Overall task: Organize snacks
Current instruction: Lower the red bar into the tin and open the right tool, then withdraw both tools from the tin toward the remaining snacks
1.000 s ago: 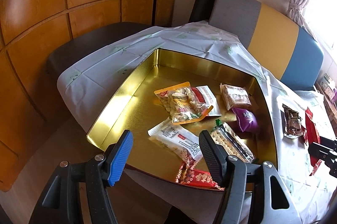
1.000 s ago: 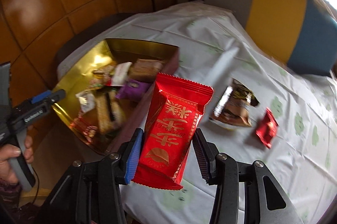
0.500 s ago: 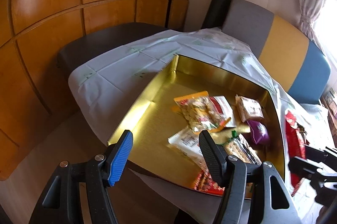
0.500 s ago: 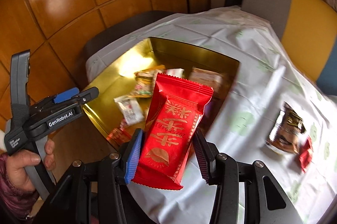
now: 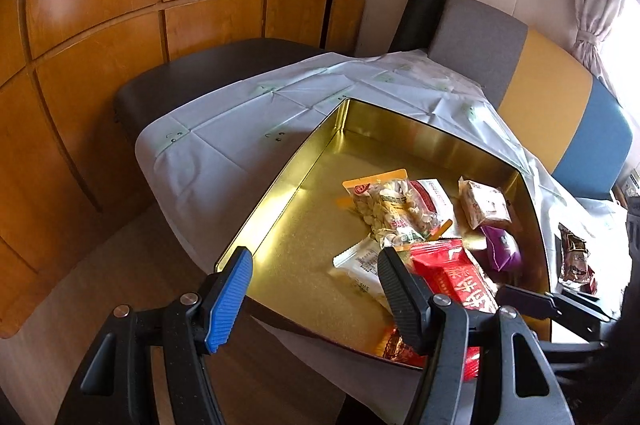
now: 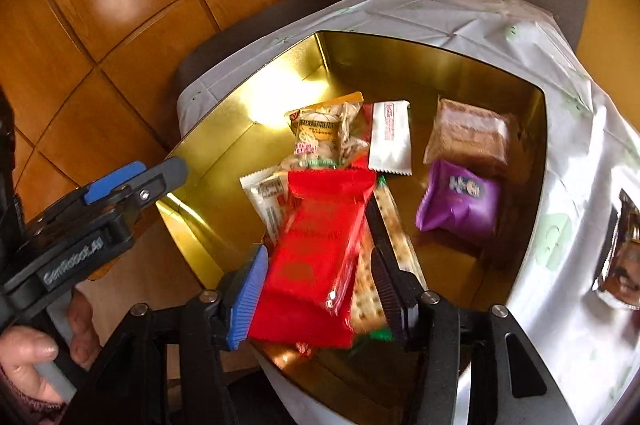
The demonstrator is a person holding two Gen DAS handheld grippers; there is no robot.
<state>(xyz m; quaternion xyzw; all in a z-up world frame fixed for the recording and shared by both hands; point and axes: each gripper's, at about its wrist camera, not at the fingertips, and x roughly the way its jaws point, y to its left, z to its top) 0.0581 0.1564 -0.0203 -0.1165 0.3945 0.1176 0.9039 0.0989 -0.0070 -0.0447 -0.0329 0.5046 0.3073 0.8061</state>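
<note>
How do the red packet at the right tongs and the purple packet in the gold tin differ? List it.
1. The red packet is long and flat; the purple packet is short and puffy.
2. The red packet sits between the opening right tongs over other snacks; the purple packet lies alone on the tin floor.
Both are sealed snacks inside the tin.

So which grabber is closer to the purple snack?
Right. The right gripper hangs over the gold tin beside the purple snack packet; the left gripper waits at the tin's near edge.
</note>
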